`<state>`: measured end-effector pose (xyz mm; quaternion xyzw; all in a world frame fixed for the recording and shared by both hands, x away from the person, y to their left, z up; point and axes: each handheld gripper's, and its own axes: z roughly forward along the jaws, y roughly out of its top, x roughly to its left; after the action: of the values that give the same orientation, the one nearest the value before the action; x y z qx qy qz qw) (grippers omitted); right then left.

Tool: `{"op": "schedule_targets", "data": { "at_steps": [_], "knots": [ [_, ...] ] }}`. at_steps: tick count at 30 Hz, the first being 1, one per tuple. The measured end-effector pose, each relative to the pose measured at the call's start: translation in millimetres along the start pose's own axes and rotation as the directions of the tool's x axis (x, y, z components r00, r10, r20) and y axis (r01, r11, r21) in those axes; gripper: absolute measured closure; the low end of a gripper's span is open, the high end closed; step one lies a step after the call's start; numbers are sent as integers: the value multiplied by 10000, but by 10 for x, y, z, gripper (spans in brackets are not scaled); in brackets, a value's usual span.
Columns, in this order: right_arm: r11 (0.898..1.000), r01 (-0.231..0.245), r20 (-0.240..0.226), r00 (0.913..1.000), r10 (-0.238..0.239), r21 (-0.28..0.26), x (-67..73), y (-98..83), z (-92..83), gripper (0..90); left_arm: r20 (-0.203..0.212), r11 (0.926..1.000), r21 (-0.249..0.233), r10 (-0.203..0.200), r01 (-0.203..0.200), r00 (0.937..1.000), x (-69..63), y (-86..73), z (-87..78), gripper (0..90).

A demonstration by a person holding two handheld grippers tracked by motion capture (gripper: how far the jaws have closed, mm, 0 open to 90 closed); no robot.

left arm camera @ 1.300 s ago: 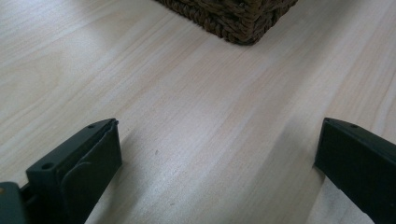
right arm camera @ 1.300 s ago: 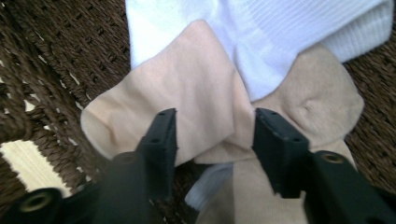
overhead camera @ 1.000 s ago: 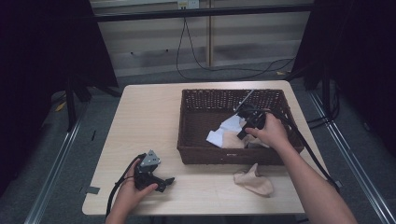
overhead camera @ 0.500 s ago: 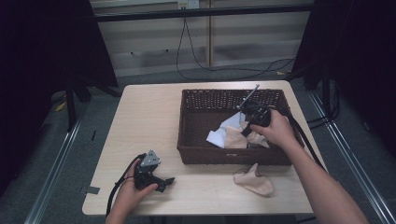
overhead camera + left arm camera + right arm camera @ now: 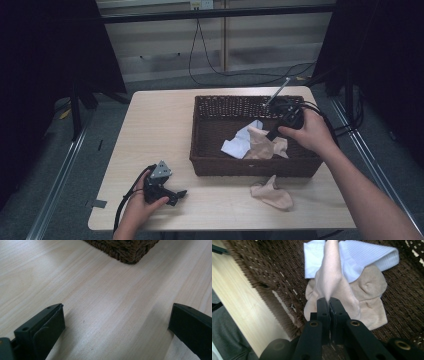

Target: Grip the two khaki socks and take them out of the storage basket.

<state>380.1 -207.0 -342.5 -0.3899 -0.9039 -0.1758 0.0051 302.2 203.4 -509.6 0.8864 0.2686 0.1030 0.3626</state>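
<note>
A dark brown wicker basket (image 5: 210,150) stands on the right half of the table. Inside it lie a white sock (image 5: 239,142) (image 5: 364,257) and a beige sock (image 5: 260,145) (image 5: 332,282). My right gripper (image 5: 272,134) (image 5: 329,301) hangs over the basket's right side, shut on the beige sock, which it lifts in a fold over the white one. A second beige sock (image 5: 272,192) lies on the table in front of the basket. My left gripper (image 5: 175,194) rests on the table near the front left, jaws wide open with bare wood between them.
The basket's corner (image 5: 130,252) is ahead of the left gripper. A light wooden table (image 5: 155,125) has bare room to the basket's left. Cables (image 5: 210,55) trail on the floor beyond the far edge, and a cable (image 5: 127,207) runs from the left gripper.
My right gripper has risen and moved slightly right and back, pulling the beige sock up inside the basket. The left gripper has stayed put.
</note>
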Motion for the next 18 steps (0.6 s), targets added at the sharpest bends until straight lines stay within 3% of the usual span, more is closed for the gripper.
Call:
{"op": "schedule_targets", "data": {
  "at_steps": [12,18],
  "knots": [
    [9981,-54,-169,9998,43,-616,-9,-24,-428,874,12,9999,-75,-94,94,10000,-5,-1,5,0],
    [9976,124,-214,9997,-138,-684,56,-22,-551,873,17,9999,-88,-130,130,9999,-8,-2,6,0]
  ]
}}
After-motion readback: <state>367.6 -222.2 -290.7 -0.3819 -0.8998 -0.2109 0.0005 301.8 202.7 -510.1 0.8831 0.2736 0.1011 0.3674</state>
